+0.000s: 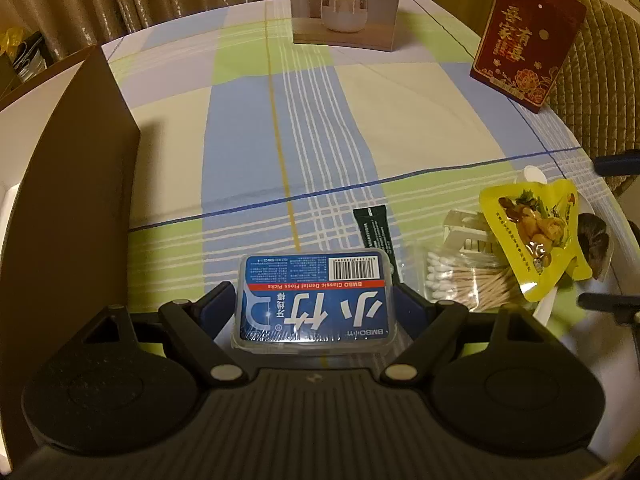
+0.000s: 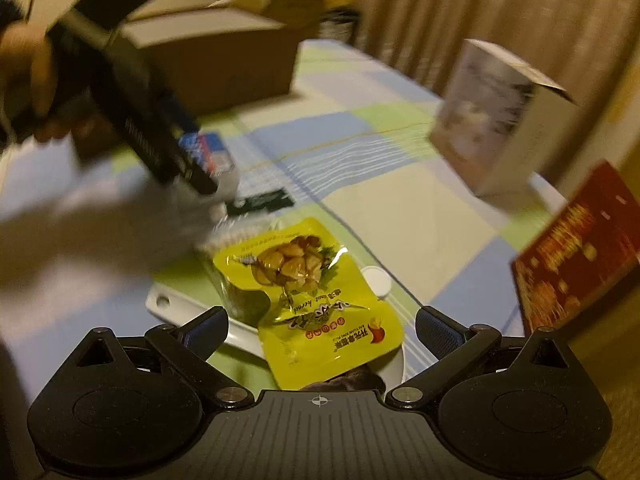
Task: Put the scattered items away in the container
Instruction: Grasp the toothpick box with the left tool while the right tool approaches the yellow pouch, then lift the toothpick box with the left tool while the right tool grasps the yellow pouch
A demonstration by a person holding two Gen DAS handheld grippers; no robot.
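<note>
My left gripper (image 1: 316, 306) is shut on a blue dental floss picks box (image 1: 312, 280), its pads against the box's two short sides, just over the checked tablecloth. An open brown cardboard box (image 1: 80, 168) stands close on the left. To the right lie a green sachet (image 1: 376, 232), a bag of cotton swabs (image 1: 460, 276) and a yellow snack pouch (image 1: 536, 232). My right gripper (image 2: 322, 328) is open, and the yellow pouch (image 2: 312, 292) lies between its fingers untouched by them. The right wrist view is blurred; it shows the left gripper (image 2: 160, 140) with the floss box (image 2: 208, 152).
A white product box (image 1: 344, 4) stands at the table's far side and a red gift box (image 1: 524, 44) at the far right. A padded chair back (image 1: 600, 60) rises behind it. A white tray (image 2: 188, 312) lies under the pouch, with a white cap (image 2: 376, 280) beside it.
</note>
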